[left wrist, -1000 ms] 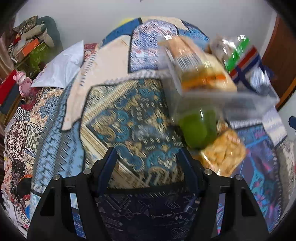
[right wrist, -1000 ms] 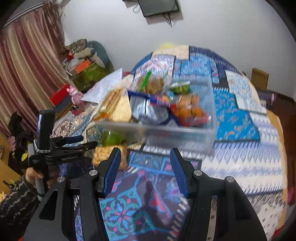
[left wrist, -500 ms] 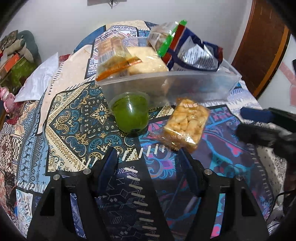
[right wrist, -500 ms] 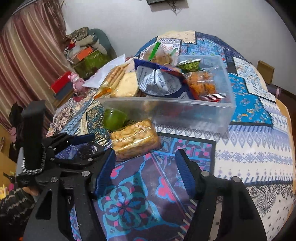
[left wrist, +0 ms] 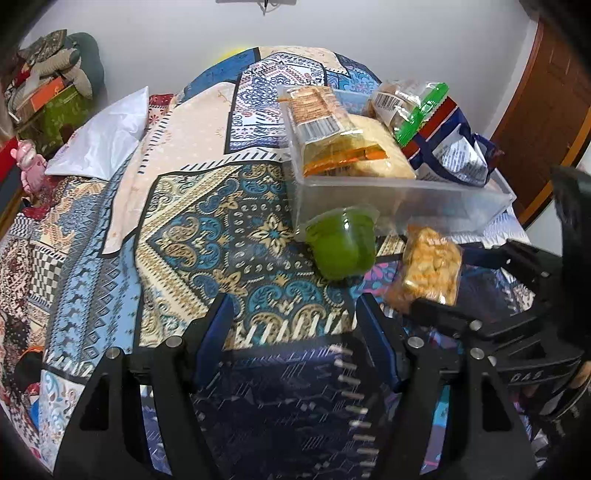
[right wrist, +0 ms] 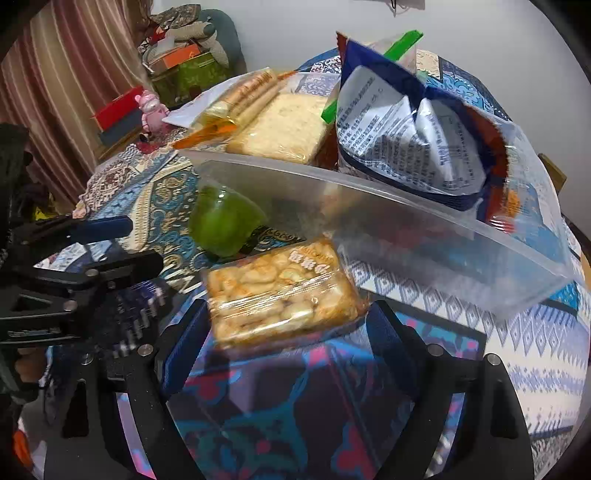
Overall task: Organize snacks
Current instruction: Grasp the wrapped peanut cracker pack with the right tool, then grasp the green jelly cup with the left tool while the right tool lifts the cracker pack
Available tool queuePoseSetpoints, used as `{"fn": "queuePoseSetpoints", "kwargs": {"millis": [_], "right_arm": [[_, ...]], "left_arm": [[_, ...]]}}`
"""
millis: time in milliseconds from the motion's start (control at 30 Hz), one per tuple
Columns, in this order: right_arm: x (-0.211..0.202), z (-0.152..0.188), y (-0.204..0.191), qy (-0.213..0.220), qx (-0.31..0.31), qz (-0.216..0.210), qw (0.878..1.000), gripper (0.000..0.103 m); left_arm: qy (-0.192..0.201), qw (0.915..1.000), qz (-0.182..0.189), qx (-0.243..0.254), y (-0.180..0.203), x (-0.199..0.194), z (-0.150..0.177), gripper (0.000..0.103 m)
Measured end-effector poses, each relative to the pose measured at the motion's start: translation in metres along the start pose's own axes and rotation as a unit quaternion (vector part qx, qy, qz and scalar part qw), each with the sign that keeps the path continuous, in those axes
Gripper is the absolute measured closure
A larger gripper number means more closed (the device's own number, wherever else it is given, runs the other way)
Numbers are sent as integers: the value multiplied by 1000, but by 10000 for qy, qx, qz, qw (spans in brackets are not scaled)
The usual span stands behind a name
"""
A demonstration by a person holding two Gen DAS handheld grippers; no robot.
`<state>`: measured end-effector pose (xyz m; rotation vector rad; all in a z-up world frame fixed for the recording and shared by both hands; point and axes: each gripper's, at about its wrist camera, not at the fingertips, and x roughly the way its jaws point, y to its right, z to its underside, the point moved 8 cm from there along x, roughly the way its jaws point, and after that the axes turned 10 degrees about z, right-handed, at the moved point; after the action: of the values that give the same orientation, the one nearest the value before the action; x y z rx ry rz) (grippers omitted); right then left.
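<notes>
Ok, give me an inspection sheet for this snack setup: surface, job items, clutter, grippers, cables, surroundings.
Surface: patterned bedspread on a bed.
Job's things: clear plastic bin holding several snack packets; green jelly cup and wrapped cracker pack lie outside, in front of it.
Clutter: white pillow, pink toy, stacked boxes.
Grippers: left gripper open, empty; right gripper open, jaws just widened, cracker pack between its tips, not pressed.
Cables: one dangling on the wall.
Surroundings: white wall, striped curtain, wooden door.

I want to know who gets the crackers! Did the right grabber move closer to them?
Yes. The right gripper has come down toward the cracker pack beside the clear bin; its jaws have just been opening, and the pack sits between them, unpinched.
</notes>
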<state>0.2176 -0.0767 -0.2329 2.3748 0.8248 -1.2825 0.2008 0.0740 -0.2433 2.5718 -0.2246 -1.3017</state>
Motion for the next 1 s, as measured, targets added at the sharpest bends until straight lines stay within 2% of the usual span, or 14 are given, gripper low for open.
{"fn": "queuePoseSetpoints", "kwargs": {"millis": [133, 233, 400, 467, 500, 567, 800, 1000], "right_arm": [[-3, 1, 6, 85, 134, -227, 9996, 27], [-9, 3, 13, 150, 197, -177, 9995, 28], [-25, 12, 30, 214, 425, -181, 9987, 28], [-33, 16, 37, 273, 503, -179, 9982, 28], [-34, 16, 37, 297, 528, -159, 9980, 28], [-40, 17, 41, 341, 580, -105, 9977, 28], [-64, 21, 61, 558, 834, 52, 9949, 29], [-89, 14, 78, 865, 1069, 126, 9904, 29]], "left_arm": [[24, 9999, 105, 92, 12, 11, -10, 35], [3, 9999, 152, 79, 17, 22, -19, 35], [-123, 9995, 183, -238, 18, 45, -31, 35], [-137, 9990, 201, -367, 18, 50, -33, 40], [-166, 9987, 230, -425, 18, 53, -34, 51], [-214, 9979, 284, -550, 17, 58, -34, 56], [-136, 9994, 174, -284, 29, 42, -26, 56], [225, 9997, 119, -4, 45, 2, -27, 58]]}}
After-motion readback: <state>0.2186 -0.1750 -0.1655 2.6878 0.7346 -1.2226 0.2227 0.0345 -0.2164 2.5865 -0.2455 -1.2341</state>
